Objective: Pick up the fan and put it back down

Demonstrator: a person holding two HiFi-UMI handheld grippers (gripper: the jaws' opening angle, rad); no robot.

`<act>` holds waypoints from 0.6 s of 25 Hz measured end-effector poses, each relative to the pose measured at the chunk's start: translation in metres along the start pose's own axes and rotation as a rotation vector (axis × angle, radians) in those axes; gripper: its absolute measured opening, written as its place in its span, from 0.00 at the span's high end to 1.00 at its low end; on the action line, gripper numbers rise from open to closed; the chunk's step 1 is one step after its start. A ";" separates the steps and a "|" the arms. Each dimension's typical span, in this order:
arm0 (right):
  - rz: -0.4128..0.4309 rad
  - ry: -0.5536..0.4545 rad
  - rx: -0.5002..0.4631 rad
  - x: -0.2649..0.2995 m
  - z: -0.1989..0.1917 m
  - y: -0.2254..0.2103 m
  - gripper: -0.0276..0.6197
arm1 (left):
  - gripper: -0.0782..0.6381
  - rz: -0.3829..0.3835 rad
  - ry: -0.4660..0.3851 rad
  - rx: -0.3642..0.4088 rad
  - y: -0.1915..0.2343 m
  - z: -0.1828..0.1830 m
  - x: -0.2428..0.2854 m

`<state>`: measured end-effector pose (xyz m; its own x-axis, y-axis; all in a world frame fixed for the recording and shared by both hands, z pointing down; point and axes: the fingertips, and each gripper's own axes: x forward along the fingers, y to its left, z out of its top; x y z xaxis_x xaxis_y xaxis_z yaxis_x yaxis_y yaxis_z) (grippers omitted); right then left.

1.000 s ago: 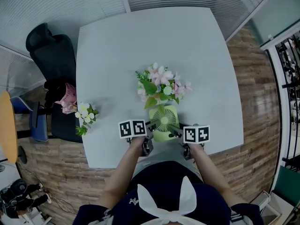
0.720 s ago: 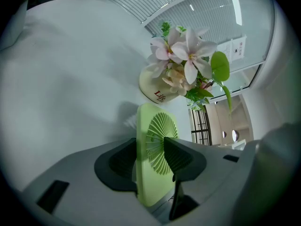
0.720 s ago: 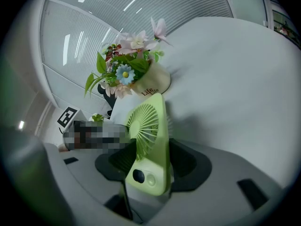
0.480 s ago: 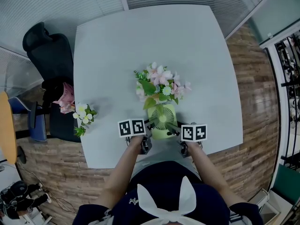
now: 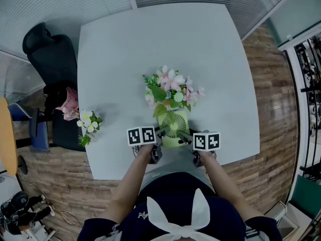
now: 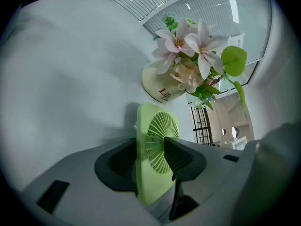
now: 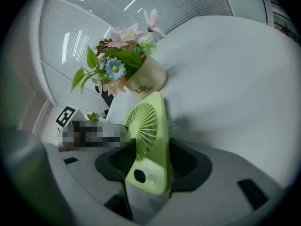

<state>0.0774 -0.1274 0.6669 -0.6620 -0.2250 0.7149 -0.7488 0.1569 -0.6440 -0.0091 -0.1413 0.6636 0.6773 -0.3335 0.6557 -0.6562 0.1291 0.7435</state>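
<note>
Head view: light-green square plastic fan upright near the pale grey desk front edge. left gripper and right gripper flank it, likely for a balanced two-sided lift.
Left gripper view: fingers clamp grille and back; cream flower pot behind.
Right gripper view: fingers clamp the fan's other side. Can't tell if it's lifted.

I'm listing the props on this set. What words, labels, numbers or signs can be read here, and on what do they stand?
"Life": red print on the cream flower pot. In the right gripper view a second line under it seems to read the same.
Green fan: no readable print.
Marker cubes: black-and-white square patterns only, no words or numbers.
</note>
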 end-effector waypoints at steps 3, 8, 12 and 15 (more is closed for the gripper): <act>0.002 0.001 -0.006 0.001 -0.001 -0.001 0.61 | 0.62 -0.001 0.000 0.011 0.001 0.000 0.000; 0.005 -0.003 -0.012 0.001 -0.001 -0.001 0.60 | 0.62 -0.009 -0.005 0.019 0.000 0.000 0.000; 0.001 -0.006 -0.025 0.001 -0.001 -0.002 0.59 | 0.62 -0.008 -0.008 0.029 0.000 -0.001 0.000; -0.003 -0.010 -0.038 0.001 0.001 -0.002 0.59 | 0.62 -0.008 -0.014 0.044 -0.001 0.000 0.000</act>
<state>0.0784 -0.1286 0.6693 -0.6597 -0.2353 0.7137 -0.7514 0.1923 -0.6312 -0.0083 -0.1418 0.6627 0.6783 -0.3473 0.6475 -0.6647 0.0855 0.7422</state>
